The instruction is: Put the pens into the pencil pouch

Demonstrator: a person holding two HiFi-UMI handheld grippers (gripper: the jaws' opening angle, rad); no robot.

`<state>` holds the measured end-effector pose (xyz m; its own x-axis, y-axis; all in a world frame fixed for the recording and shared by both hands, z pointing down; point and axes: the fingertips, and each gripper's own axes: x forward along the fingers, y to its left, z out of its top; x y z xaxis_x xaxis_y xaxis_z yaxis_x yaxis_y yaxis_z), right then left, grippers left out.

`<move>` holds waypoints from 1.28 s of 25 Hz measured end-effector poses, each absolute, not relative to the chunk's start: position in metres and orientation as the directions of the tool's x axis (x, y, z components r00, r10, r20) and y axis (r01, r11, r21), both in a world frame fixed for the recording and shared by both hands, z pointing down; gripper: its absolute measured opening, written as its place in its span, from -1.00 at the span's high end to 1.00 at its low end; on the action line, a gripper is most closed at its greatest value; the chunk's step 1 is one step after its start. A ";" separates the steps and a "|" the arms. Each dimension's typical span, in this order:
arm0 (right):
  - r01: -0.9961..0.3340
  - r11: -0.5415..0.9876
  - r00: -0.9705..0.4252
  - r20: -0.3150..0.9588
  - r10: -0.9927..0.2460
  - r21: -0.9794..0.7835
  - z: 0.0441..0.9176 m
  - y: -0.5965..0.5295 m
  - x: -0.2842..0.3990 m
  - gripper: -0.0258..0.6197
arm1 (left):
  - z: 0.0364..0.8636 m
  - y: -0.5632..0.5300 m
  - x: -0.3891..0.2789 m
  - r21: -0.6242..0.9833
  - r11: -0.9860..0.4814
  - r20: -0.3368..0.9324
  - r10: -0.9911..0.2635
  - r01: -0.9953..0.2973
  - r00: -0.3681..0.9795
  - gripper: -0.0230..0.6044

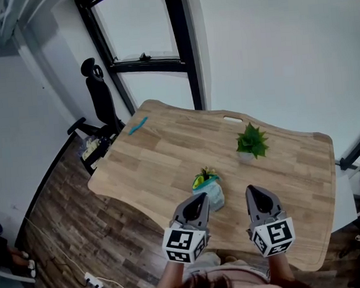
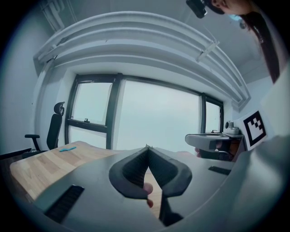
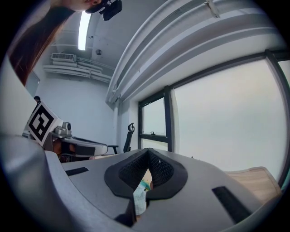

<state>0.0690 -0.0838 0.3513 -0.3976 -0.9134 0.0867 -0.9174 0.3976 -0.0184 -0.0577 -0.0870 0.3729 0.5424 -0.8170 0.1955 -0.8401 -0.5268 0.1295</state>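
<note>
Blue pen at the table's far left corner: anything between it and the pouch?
Nothing visible. Only bare tabletop lies between the blue pen and the pouch. The potted plant stands to the right of that line.

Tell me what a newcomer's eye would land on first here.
The left gripper and right gripper, both shut and empty, hover over the near edge of the wooden table. The pouch sits by the left one's tip. A small plant stands beyond, and a teal pen lies alone at the far left corner.
</note>
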 end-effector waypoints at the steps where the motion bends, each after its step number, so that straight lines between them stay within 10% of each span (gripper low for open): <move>1: -0.919 0.395 -0.395 0.088 -0.915 -0.018 0.352 -0.085 0.069 0.92 | 0.373 -0.088 -0.059 0.131 -0.525 0.193 -0.818 -0.841 0.541 0.92; 32: -0.927 0.371 -0.376 0.120 -0.919 -0.057 0.359 -0.093 0.082 0.92 | 0.380 -0.097 -0.047 0.166 -0.554 0.191 -0.793 -0.815 0.578 0.92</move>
<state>0.0818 -0.0927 0.3589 -0.3756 -0.9189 0.1204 -0.9267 0.3713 -0.0570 -0.0466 -0.0967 0.3800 0.5782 -0.7932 0.1913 -0.8155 -0.5543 0.1664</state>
